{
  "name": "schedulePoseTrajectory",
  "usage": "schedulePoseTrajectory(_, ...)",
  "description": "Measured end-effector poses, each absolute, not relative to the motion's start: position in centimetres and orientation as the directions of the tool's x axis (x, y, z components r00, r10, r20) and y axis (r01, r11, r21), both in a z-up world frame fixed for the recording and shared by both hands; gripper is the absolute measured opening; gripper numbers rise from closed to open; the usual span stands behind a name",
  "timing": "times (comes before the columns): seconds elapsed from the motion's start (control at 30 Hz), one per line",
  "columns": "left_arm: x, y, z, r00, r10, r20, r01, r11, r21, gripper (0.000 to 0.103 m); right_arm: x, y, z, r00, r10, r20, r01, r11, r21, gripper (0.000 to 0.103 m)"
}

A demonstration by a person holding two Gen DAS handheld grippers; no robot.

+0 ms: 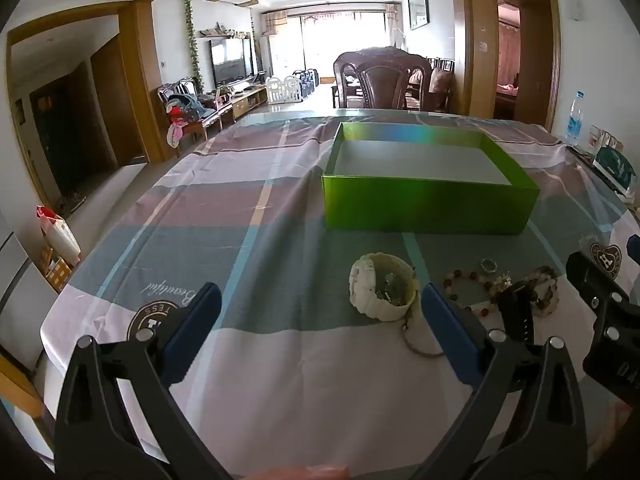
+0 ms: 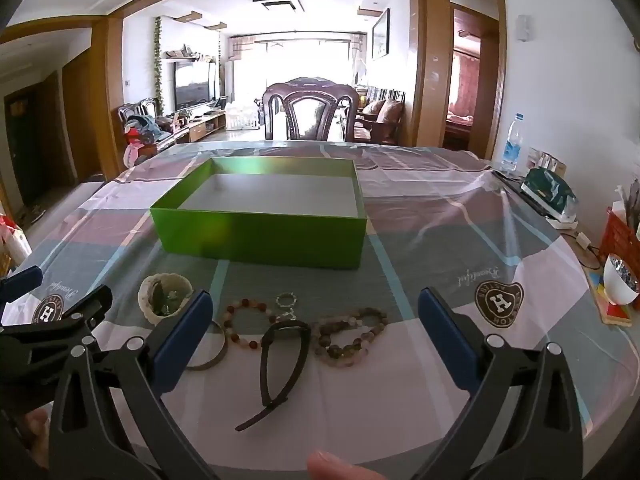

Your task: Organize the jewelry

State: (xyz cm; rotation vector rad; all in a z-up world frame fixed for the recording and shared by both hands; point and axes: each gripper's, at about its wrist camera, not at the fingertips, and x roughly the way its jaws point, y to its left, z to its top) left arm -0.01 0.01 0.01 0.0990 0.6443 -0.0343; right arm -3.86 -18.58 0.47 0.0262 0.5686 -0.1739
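— Striped tablecloth, green box in the middle. Where's the jewelry?
— Just before the box: white watch, bead bracelets, black strap, on the cloth.
— And the grippers?
— Left gripper and right gripper both spread wide, holding nothing.

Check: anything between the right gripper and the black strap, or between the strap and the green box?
Nothing blocks the open right gripper from the black strap. Toward the green box, only the small beaded ring lies on the cloth between; lifting clears it.
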Motion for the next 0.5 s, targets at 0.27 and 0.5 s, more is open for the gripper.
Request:
schedulePoseTrajectory(0.27,-0.15,-0.08,0.01,0.799,-0.001,-0.601,0.065,0.994,0.085,0.099,-3.99,-18.47,0.44,0.827,-0.155,-0.541,0.174,0.985,-0.016,0.1)
schedulePoseTrajectory(0.5,-0.03,-0.05,0.04,0.8,-0.001,-0.6,0.064,0.994,0.083,0.099,-3.8,-18.32,0.02,0.824,-0.149,-0.547,0.169,0.986,-0.014,0.1)
